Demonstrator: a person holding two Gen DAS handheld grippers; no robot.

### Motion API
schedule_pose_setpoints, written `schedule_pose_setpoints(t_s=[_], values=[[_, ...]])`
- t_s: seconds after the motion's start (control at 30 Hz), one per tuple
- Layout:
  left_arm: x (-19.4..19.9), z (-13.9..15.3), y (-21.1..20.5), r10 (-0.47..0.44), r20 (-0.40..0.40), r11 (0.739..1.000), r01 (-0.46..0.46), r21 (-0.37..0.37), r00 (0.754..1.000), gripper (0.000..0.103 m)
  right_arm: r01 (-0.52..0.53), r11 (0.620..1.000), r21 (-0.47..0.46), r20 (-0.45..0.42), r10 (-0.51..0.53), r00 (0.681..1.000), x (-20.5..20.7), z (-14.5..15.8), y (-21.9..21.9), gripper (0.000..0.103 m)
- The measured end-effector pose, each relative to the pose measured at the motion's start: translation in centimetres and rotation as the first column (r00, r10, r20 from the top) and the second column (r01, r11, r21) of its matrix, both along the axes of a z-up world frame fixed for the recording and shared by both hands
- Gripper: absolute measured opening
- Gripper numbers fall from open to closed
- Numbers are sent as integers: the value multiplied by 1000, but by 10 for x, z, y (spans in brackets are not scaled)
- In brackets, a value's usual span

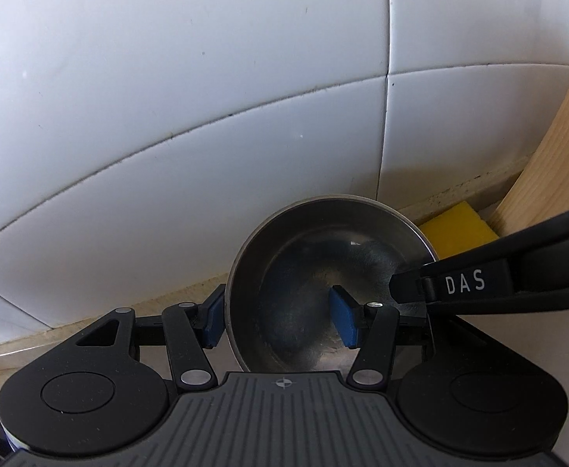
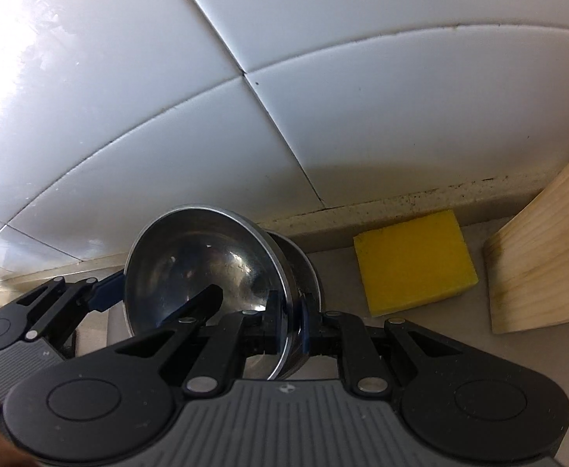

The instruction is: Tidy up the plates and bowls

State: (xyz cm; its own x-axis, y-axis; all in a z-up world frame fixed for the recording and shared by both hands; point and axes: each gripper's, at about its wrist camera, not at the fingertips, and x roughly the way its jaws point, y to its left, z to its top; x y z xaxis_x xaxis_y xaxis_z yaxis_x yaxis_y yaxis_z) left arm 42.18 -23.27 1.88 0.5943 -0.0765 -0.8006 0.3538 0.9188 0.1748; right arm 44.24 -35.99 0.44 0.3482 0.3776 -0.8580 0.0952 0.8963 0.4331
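White glossy tiles (image 1: pixel 206 97) fill the background, their grey grout lines bending across both views, and a pale speckled counter (image 2: pixel 339 241) runs along their foot. Taking the steel bowl (image 1: pixel 323 284) as the landmark: it is held tilted just in front of the tiled wall, its hollow turned toward the cameras, above the counter's back edge.

To the bowl's right, on the counter against the wall's base, lies a yellow sponge (image 2: pixel 414 260), near it but apart. Further right of the sponge stands a light wooden block (image 2: pixel 545 257), its grain showing.

On the bowl's left rim sits the left gripper (image 1: pixel 280 317): one blue pad (image 1: pixel 212 321) presses the outside of the wall and the other is inside the hollow, so the jaws are closed on that rim. On the bowl's right rim the right gripper (image 2: pixel 290 321) does the same, its two blue-faced fingers pinching the thin steel edge between them, one inside, one outside. Seen from the left wrist, the right gripper's black finger marked "DAS" reaches in from the bowl's right side to touch the rim.

From the right wrist, a second rounded steel shape (image 2: pixel 302 268) shows just behind the bowl; I cannot tell whether it is a separate bowl nested beneath
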Motion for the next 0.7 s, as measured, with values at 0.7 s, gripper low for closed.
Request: schedule_pose_setpoints(t_s=[0.7], values=[[-8,-1,-4,0,10,1000,0,10,1000,57,2,1000,4,-10,-2,1000,5,-2,-2,0]])
